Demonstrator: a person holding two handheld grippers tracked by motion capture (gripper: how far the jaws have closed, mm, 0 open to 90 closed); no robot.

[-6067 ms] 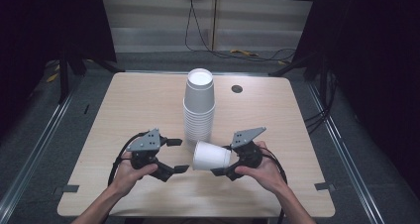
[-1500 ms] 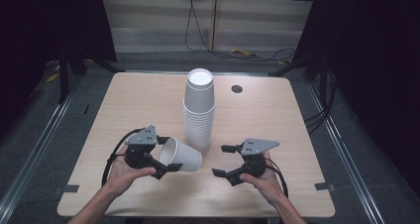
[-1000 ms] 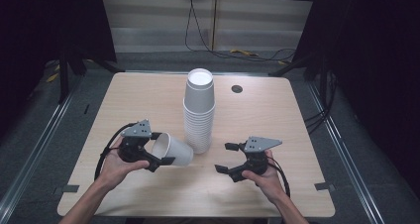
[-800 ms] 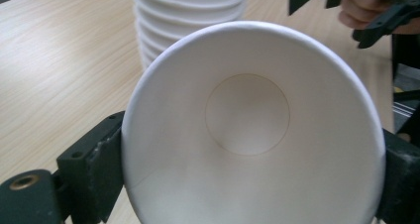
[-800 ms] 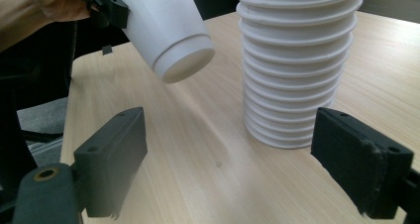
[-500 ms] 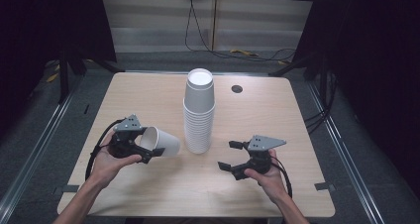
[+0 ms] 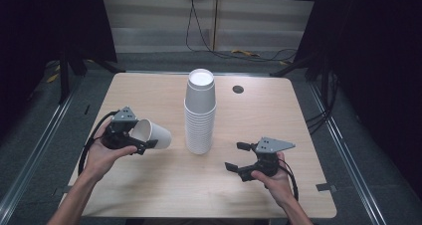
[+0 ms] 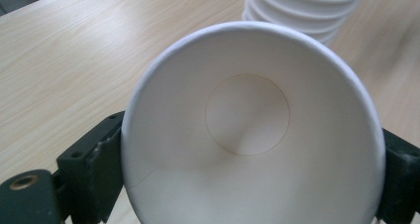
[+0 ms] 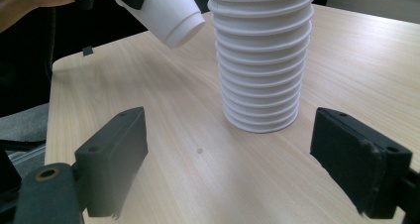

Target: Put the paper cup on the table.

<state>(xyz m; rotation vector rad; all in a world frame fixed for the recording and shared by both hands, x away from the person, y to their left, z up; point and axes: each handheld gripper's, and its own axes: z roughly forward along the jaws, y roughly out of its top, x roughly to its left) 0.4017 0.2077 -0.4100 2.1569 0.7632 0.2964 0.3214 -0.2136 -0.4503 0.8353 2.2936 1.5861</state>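
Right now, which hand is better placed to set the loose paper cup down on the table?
Left. The left tool already clamps the paper cup at its rim, tilted above the table, left of the cup stack. The right tool is open, empty and on the stack's far side.

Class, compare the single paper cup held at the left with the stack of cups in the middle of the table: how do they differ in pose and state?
The single cup lies tilted on its side, off the table; the stack of cups stands upright on the table. The single cup is clamped at its rim by the left tool; the stack is untouched. The single cup's mouth faces the tool; the stack's cups sit upside down. Both are plain white paper.
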